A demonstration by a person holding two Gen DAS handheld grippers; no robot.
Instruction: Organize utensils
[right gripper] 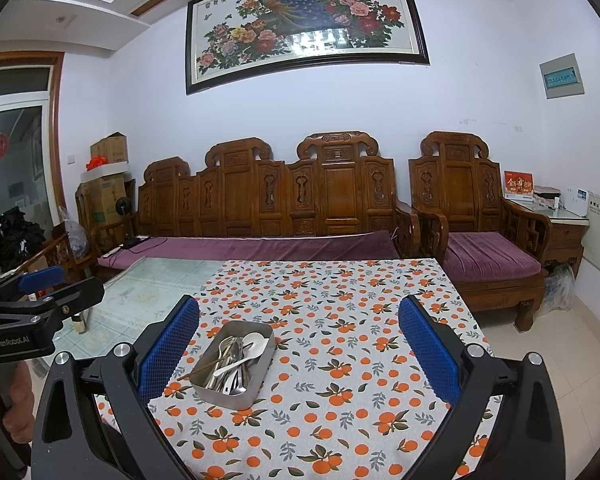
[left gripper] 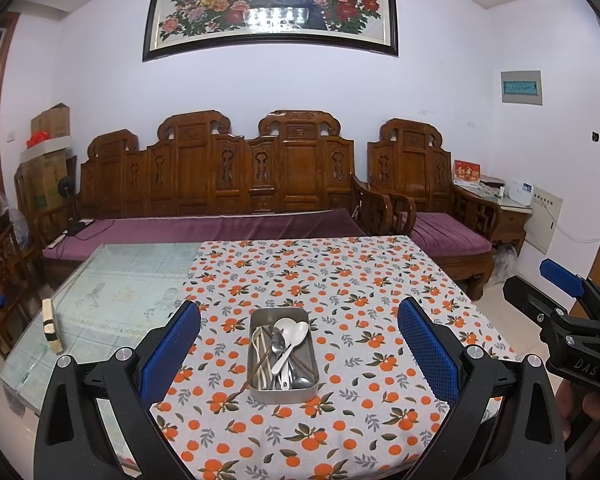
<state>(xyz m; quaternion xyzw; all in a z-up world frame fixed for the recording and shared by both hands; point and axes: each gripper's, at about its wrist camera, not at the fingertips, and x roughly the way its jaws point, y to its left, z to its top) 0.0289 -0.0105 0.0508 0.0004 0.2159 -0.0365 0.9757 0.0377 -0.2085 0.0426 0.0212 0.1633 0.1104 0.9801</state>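
A rectangular metal tin (left gripper: 283,394) stands on the orange-print tablecloth (left gripper: 340,280), filled with metal spoons (left gripper: 290,334), other cutlery and brown chopsticks (left gripper: 260,364). My left gripper (left gripper: 299,322) is open and held above the cloth, with the tin centred between its blue pads and nothing in them. In the right wrist view the same tin (right gripper: 236,394) lies just right of the left blue pad of my open right gripper (right gripper: 299,322). Each gripper shows at the edge of the other's view: the right one (left gripper: 564,312) and the left one (right gripper: 40,300).
A glass tabletop (left gripper: 112,292) lies bare left of the cloth, with a small cream block (left gripper: 52,330) near its left edge. A carved wooden bench (left gripper: 220,176) and armchair (left gripper: 420,168) with purple cushions stand behind the table. A hand (right gripper: 18,400) grips the left handle.
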